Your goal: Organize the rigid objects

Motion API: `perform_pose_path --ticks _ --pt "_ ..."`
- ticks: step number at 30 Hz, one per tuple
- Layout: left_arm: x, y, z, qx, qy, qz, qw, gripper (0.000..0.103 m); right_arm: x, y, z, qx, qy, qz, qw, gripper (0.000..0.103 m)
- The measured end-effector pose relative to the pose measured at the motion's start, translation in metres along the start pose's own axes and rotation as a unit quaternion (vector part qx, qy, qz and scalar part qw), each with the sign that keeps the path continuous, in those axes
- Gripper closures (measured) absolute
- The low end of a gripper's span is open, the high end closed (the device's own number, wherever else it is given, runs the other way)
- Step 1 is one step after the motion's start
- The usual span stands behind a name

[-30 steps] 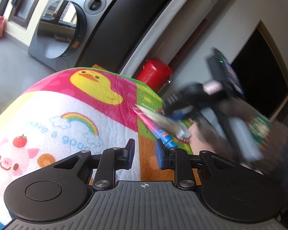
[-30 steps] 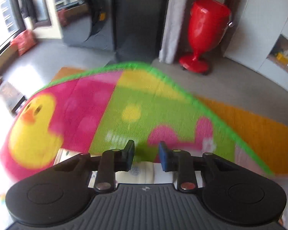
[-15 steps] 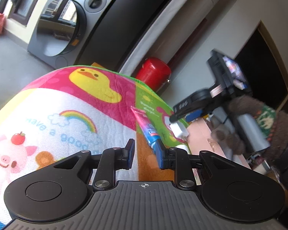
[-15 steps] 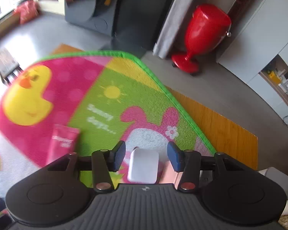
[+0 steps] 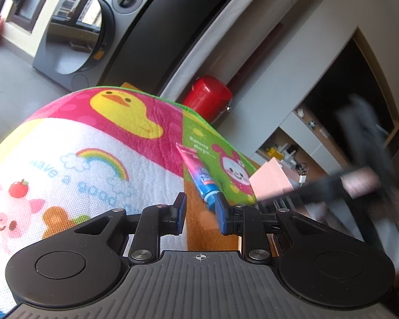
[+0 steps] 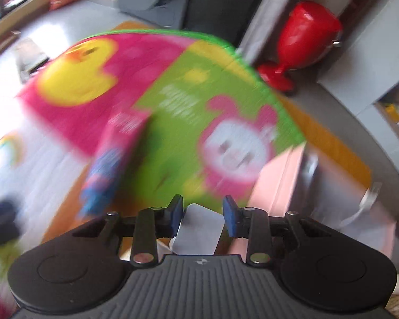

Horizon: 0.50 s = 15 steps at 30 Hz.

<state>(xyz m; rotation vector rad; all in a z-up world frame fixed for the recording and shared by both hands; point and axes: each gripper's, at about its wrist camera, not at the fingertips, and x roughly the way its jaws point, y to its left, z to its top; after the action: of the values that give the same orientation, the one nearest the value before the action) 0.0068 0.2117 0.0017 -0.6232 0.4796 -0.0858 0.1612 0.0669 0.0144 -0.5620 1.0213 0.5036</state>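
A pink and blue toothpaste tube lies on the cartoon mat, its cap end just beyond my left gripper. That gripper's pads stand a little apart with nothing between them. In the right wrist view the tube is blurred, off to the left. A small white block fills the gap of my right gripper, whose jaws are closing on it. A pink box stands just right of it. From the left wrist view the right gripper is a dark blur by the pink box.
A red goblet-shaped bin stands on the floor beyond the mat's green edge. A grey washing machine is at the far left. Wooden tabletop shows right of the mat. Open shelves with small items are at the right.
The right gripper laid the toothpaste tube on the mat, let go, came over the white block and now moves right toward the pink box with the block between its jaws. The left gripper stayed put.
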Motion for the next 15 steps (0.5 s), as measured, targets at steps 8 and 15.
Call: perform_pose_path --ticks 8,15 --pt "0.001 -0.014 -0.01 0.021 0.048 -0.032 0.9981 0.077 -0.052 0.032 -0.088 -0.022 -0.052 0.098 0.994 0.072" --pt "-0.035 -0.059 -0.046 0.138 0.086 -0.011 0.9866 0.077 -0.069 0.031 -0.158 -0.025 -0.128 0.067 0.989 0.055"
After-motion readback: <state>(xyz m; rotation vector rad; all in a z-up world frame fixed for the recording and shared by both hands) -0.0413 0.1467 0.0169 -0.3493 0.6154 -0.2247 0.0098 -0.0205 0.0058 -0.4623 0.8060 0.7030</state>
